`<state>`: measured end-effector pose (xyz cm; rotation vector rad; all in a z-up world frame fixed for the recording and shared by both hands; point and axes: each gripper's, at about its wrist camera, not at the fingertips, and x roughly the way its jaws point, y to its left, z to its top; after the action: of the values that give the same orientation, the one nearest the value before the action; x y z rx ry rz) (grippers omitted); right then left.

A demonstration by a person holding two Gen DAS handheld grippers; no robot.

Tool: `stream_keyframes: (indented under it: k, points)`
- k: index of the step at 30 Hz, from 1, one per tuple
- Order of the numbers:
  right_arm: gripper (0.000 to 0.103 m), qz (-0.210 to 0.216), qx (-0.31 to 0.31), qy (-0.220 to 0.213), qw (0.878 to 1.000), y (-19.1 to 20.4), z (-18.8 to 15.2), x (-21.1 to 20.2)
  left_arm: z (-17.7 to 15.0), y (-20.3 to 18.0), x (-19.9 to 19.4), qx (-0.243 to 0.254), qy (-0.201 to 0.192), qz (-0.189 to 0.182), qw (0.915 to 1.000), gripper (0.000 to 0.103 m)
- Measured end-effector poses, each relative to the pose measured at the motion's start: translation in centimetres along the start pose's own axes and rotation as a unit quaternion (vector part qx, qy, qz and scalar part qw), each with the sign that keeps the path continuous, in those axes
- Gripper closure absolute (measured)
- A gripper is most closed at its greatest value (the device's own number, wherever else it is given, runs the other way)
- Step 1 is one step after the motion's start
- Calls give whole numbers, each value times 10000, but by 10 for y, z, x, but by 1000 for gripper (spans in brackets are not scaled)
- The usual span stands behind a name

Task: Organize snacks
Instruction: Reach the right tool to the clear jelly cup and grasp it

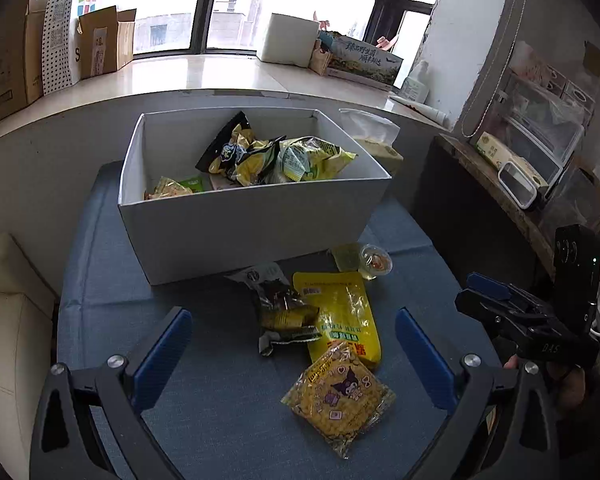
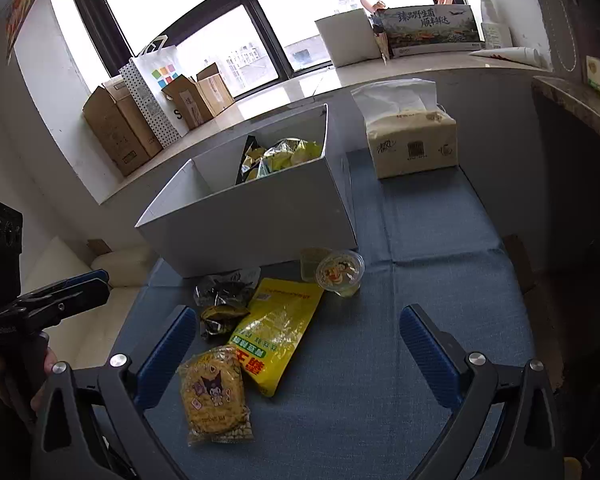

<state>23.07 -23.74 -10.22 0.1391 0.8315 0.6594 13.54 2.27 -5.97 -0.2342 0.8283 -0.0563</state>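
The left tool (image 1: 294,354) stands wide, its blue pads spread and empty above the blue-cloth surface (image 1: 112,280); between those pads lie the loose snacks. The right tool (image 2: 298,354) is likewise spread wide and holds nothing; its pads frame the same cluster from the other side.

Nearest is the square yellow cartoon packet (image 1: 337,397), flat on the cloth and touching the lower end of the long yellow bag (image 1: 342,314); beside that bag, to its left, sits a crumpled dark wrapper (image 1: 280,304); at its far end a clear jelly cup (image 1: 375,261) lies on its side just before the white box (image 1: 244,236), with what may be a second pale cup behind it.

All should be light; the film packets look soft, crinkly and slippery, so a pinch across a sealed edge or a thin flat side would likely hold better than a squeeze on the puffed middle; the square packet's contents may crack under pressure. The cup looks stiff but round and liable to roll; take it across its body.

The box already holds several yellow and black bags; its near wall stands between cluster and interior, so anything carried must clear the rim. A tissue pack (image 2: 414,142) sits beside the box, well apart from the snacks.
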Motion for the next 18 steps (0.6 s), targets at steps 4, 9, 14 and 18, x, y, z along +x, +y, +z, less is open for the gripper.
stream_keyframes:
  k: [4,9,14,18]
  points:
    - [0,-45,81,40,9999,-11,-7,4,-12,-2,-8,-69,7,57,10000,0]
    - [0,-152,44,212,9996,-17,-3,21,-27,1,-12,-96,117,240,9996,0]
    - [0,-90,-93,316,9994,-18,4,45,-39,5,-16,-135,195,263,9994,0]
    - [0,-44,-261,588,9979,-12,10,72,-42,7,-16,-128,240,341,9990,0]
